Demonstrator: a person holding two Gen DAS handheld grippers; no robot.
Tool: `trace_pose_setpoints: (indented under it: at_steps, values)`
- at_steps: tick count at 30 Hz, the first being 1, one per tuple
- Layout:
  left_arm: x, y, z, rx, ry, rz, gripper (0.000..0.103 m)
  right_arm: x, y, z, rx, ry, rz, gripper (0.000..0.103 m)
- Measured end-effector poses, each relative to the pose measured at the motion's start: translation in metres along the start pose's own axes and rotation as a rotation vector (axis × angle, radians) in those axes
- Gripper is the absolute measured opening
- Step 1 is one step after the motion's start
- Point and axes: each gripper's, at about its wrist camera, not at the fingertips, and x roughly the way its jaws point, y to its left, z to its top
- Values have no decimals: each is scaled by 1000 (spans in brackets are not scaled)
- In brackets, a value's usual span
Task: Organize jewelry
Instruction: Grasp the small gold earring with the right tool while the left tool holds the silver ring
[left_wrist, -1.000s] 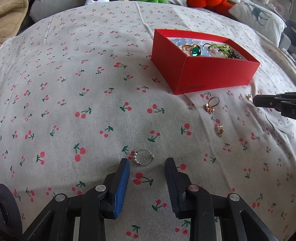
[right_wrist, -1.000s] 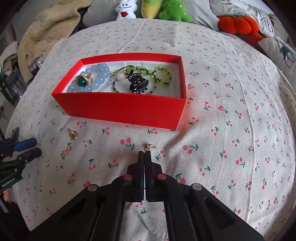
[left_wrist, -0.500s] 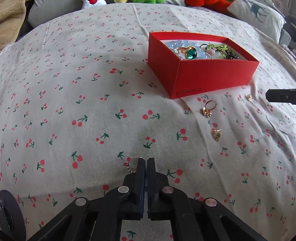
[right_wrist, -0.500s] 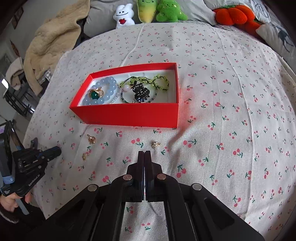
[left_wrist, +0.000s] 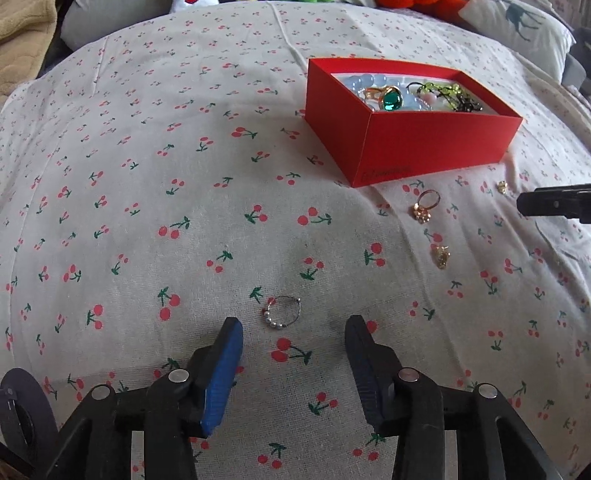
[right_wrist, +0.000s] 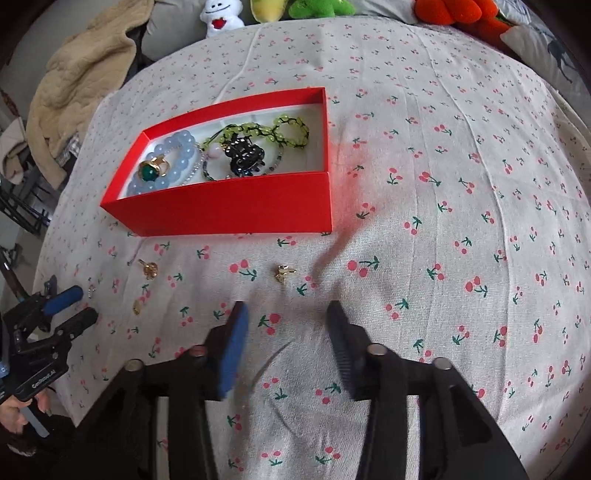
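i judge it about half done: bracelets and a green-stone ring (left_wrist: 390, 100) fill the red box (left_wrist: 436, 147), while a beaded wire ring (left_wrist: 282, 312), gold ring (left_wrist: 424, 205) and gold earrings (right_wrist: 284, 272) lie loose on the cherry-print cloth (left_wrist: 147, 184), my left gripper (left_wrist: 293, 332) and right gripper (right_wrist: 286, 317) jaws both apart, empty.

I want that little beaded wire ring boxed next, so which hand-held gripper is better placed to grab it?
Left. The left hand-held gripper is open with the beaded wire ring lying just ahead between its fingertips. The right hand-held gripper sits near a gold earring.

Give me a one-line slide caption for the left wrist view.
Open left claw poised over a beaded silver ring on cherry-print cloth, red jewelry box beyond.
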Motion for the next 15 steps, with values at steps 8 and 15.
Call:
trace_pose_setpoints:
  at_steps: [8, 15]
  values:
    - [9, 2, 8, -37, -9, 11, 29, 18, 17, 5, -98, -56, -88, 37]
    - [8, 2, 10, -38, -11, 19, 10, 20, 18, 12, -96, -49, -75, 11]
